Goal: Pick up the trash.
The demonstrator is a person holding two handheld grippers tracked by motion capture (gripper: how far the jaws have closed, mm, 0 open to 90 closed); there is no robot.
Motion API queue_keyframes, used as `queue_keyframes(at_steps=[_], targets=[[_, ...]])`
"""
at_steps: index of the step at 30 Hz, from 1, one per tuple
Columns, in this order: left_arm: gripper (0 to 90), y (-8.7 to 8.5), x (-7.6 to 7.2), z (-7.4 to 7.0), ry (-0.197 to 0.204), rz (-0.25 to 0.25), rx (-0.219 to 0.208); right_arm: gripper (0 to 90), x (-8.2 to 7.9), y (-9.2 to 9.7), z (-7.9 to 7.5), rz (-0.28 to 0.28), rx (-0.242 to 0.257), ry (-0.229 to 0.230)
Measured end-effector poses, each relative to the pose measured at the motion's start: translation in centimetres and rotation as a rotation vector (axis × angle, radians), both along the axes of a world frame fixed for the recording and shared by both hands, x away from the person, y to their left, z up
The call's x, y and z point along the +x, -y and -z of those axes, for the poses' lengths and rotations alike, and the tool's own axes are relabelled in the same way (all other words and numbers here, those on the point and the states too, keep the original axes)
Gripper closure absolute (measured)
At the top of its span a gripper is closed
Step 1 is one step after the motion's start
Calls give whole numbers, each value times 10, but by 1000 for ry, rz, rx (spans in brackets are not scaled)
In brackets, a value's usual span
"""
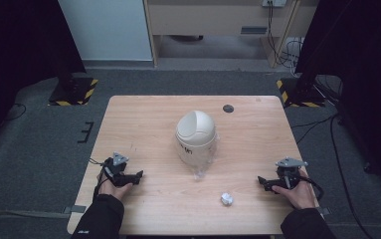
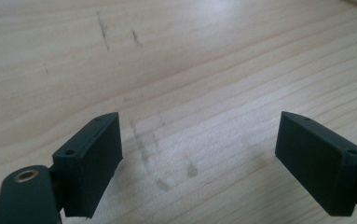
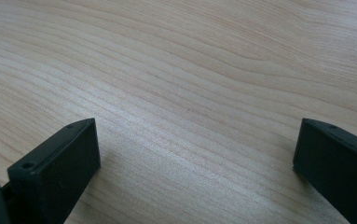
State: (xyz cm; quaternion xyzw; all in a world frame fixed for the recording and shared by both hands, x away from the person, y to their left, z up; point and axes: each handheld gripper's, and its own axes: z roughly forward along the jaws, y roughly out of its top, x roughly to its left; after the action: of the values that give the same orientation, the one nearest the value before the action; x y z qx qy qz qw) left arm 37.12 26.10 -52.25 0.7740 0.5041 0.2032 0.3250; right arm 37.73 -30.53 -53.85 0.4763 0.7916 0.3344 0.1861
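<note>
Near the table's (image 1: 143,209) near-left corner the left gripper (image 1: 137,175) rests spread and empty, the domed white bin (image 1: 196,135) stands mid-table, a crumpled paper ball (image 1: 226,199) lies toward the near edge, and the right gripper (image 1: 262,181) waits spread, likely poised to reach and pinch that ball.

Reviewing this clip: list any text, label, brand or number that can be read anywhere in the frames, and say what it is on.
Nothing can be read.
Dark marks on the front of the cream swing-lid bin: maybe writing, too small and blurred to make out.
White mark on the person's left sleeve: perhaps a logo, unreadable.
Table: smudges, no print.
Yellow-black stripes on the floor stands: hazard marking, no words.
</note>
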Motion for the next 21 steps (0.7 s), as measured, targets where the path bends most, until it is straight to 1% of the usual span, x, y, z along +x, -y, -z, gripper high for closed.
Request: queue_keyframes(at_steps=[7, 8, 11, 14, 16, 19, 21], targets=[[151, 6, -5, -20, 110, 20, -67, 8, 0, 0, 0, -2, -9, 4], [151, 6, -6, -22, 118, 22, -72, 8, 0, 0, 0, -4, -12, 5], [151, 7, -7, -29, 161, 33, -91, 8, -1, 0, 0, -6, -12, 5], [149, 7, -9, -35, 189, 32, -111, 8, -1, 0, 0, -6, -12, 5], [148, 6, -9, -40, 214, 40, -123, 8, -1, 0, 0, -6, -13, 5], [145, 6, -10, -46, 231, 38, -156, 8, -1, 0, 0, -5, -12, 5], [142, 6, -11, -51, 251, 43, -165, 8, -1, 0, 0, -5, -12, 5]])
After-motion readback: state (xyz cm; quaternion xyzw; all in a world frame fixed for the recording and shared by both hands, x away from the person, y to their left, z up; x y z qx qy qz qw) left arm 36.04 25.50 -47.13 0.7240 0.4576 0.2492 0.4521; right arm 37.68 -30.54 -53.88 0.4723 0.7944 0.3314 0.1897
